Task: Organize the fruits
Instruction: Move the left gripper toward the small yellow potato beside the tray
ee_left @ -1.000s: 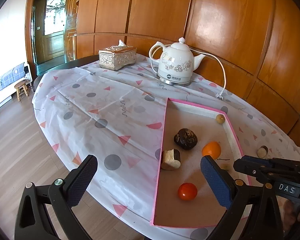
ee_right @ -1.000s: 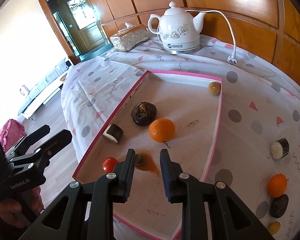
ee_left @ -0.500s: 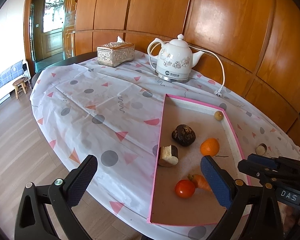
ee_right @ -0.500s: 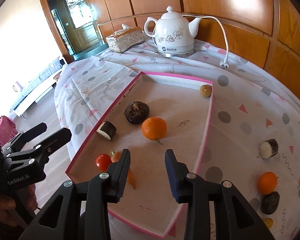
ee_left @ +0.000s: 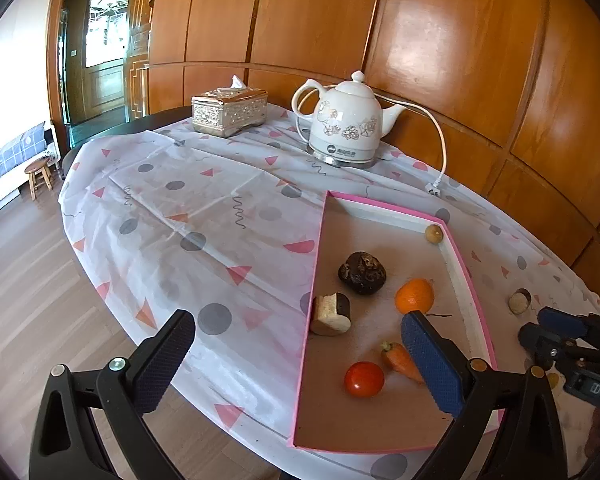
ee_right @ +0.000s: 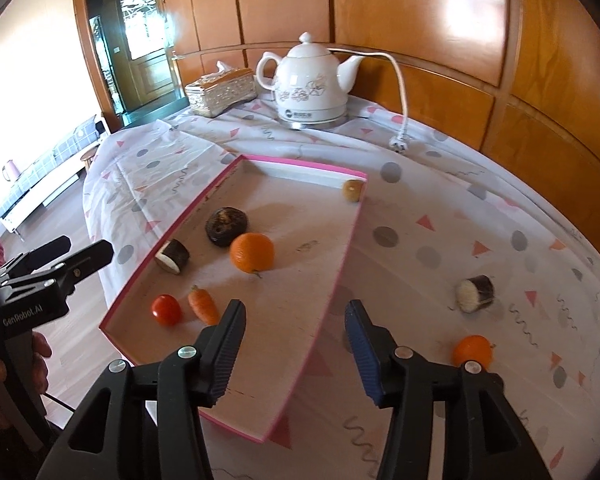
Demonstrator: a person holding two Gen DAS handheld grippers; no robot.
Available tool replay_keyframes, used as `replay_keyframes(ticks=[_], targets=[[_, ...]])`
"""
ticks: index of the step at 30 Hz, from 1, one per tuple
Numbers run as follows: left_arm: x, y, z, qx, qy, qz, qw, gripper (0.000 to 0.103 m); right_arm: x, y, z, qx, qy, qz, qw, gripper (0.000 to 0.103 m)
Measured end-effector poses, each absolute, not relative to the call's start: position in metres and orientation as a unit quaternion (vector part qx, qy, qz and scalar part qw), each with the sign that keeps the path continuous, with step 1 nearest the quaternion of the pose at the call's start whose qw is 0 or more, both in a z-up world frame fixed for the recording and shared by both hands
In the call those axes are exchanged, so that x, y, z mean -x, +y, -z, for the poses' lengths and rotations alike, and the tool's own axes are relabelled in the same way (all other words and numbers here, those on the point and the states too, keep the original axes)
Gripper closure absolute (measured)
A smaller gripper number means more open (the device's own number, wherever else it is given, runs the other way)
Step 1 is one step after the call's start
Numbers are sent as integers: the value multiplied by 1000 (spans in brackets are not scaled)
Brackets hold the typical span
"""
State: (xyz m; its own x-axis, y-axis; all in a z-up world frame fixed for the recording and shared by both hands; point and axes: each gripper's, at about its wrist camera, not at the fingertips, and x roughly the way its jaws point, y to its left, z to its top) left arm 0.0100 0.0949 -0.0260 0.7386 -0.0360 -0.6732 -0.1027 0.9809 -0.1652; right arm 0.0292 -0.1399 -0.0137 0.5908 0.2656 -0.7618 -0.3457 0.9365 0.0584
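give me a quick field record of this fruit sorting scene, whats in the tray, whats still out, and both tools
tray: pink-rimmed tray on the patterned tablecloth
in tray: tomato, carrot, orange, dark lumpy fruit, cut dark piece, small tan fruit
outside tray: second orange, second cut piece
left tool: open, holding nothing
right tool: jaws have just been opening, nothing between them, the carrot lies free
background: white kettle, tissue box

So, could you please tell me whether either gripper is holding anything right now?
Neither: the right gripper has just been opening and is empty; the left gripper is open too.
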Motion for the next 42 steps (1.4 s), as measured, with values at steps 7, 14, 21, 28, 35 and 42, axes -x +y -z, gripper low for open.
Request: replay_keyframes(ticks=[7, 14, 21, 28, 35, 42], targets=[[-9, 88, 24, 94, 359, -1, 929, 0, -22, -172, 12, 54, 420, -147, 894, 50], [-9, 81, 21, 90, 358, 18, 929, 0, -20, -218, 7, 62, 423, -99, 899, 44], [-9, 75, 17, 80, 357, 21, 930, 0, -16, -262, 6, 62, 429, -56, 900, 44], [-12, 69, 20, 76, 373, 31, 924, 0, -10, -305, 4, 59, 434, -12, 899, 44], [-15, 74, 25, 102, 389, 27, 915, 0, -3, -347, 5, 48, 437, 34, 898, 44], [-16, 61, 23, 88, 393, 54, 914, 0, 3, -388, 10, 39, 447, 75, 891, 44]])
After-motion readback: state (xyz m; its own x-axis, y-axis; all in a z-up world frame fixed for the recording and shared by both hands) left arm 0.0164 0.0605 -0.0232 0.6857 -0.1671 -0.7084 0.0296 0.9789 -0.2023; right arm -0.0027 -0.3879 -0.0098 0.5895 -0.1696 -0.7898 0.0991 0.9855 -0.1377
